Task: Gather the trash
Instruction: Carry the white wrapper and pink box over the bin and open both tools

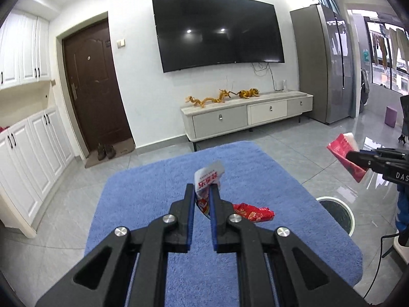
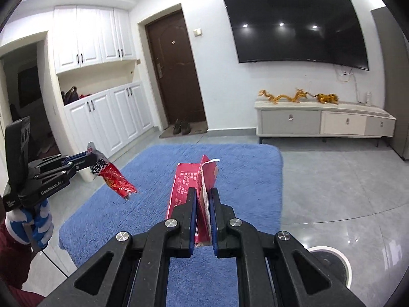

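Note:
My left gripper [image 1: 202, 188] is shut on a red and white snack wrapper [image 1: 208, 176], whose red lower end [image 1: 253, 212] dangles above the blue fuzzy surface [image 1: 153, 192]. From the right wrist view the same gripper [image 2: 93, 157] is at the left, and the wrapper [image 2: 115, 181] hangs slanted from it. My right gripper [image 2: 203, 192] is shut on a flat red packet [image 2: 184, 184] that stands upright between its pads. In the left wrist view that gripper [image 1: 350, 156] and its packet [image 1: 342, 151] are at the right edge. Both grippers are in the air over the blue surface.
A round dark bin with a white rim [image 1: 334, 215] [image 2: 329, 263] stands on the tiled floor to the right of the blue surface. Farther off are a TV cabinet [image 1: 245, 115], a brown door [image 1: 92, 84] with shoes, white cupboards [image 1: 30, 153] and a grey fridge [image 1: 322, 64].

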Action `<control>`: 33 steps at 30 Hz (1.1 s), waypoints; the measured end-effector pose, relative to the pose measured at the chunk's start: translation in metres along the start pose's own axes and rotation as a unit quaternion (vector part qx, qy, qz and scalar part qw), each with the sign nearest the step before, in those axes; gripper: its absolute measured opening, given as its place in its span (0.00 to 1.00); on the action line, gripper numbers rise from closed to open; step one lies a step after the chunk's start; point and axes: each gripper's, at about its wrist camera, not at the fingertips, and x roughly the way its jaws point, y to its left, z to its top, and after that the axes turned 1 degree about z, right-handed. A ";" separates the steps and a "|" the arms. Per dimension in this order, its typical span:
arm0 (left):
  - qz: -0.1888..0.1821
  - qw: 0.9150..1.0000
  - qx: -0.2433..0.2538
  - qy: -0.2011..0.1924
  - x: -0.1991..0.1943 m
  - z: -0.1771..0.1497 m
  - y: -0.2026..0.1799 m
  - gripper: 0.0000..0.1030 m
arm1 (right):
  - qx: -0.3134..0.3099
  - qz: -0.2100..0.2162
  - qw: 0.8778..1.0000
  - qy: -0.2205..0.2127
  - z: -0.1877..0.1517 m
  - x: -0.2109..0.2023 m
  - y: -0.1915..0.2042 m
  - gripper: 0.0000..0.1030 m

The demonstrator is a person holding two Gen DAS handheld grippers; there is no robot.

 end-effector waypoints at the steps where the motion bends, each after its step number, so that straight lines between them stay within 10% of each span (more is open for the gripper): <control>1: -0.002 1.000 0.003 -0.003 -0.004 0.000 -0.003 0.10 | 0.004 -0.002 1.000 -0.004 0.000 -0.004 -0.002 0.09; 33: -0.111 0.982 0.150 0.006 0.064 0.078 -0.212 0.10 | 0.145 -0.122 0.978 -0.082 -0.039 -0.090 -0.153 0.09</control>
